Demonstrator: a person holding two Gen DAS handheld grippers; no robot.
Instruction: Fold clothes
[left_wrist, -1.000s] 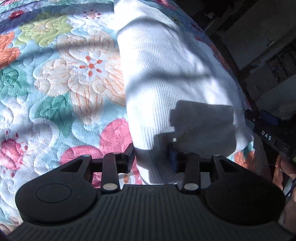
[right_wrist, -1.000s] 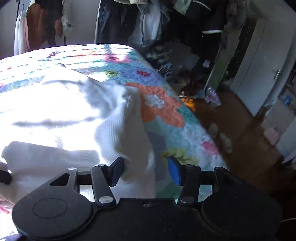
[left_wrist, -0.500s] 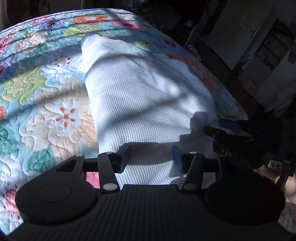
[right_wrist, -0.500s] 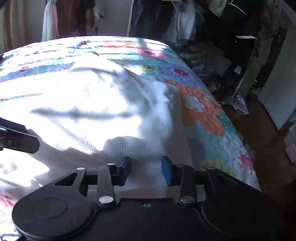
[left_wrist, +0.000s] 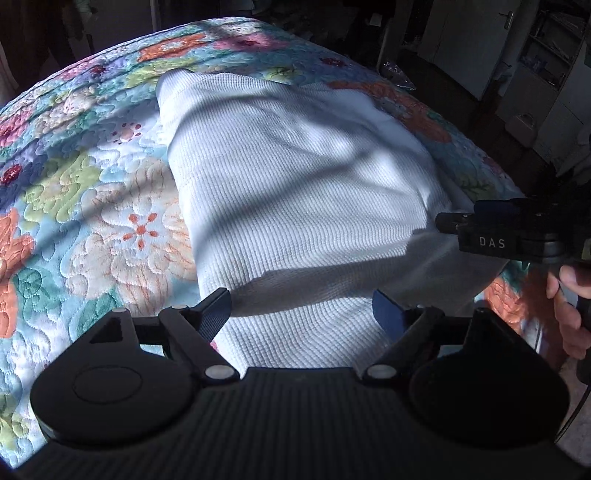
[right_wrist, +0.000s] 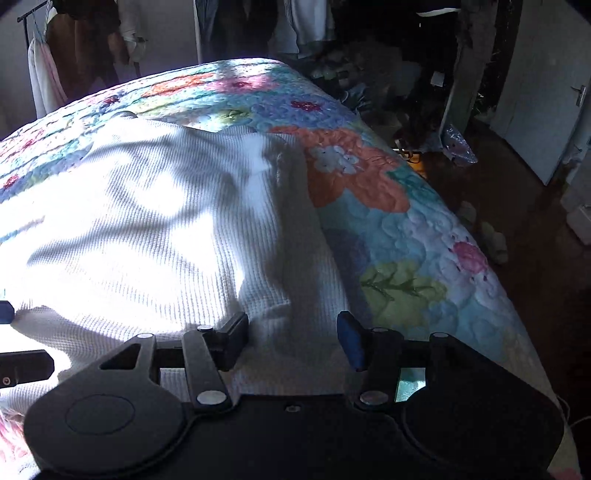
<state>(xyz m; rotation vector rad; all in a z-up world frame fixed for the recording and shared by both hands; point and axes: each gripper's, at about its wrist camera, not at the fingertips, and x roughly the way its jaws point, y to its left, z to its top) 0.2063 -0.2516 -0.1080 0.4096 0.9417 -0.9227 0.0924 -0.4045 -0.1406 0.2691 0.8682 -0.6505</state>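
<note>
Black left gripper (left_wrist: 301, 314): I see jaws spread wide, nothing held, near edge of the white waffle-knit garment (left_wrist: 295, 192) lying just ahead between the fingers. Right gripper (right_wrist: 291, 341): jaws also apart, empty, garment's right side directly under and in front of it. Garment lies flat on the floral quilt (left_wrist: 92, 221), sun-striped. Hanging clothes (right_wrist: 85, 44) behind the bed.
</note>
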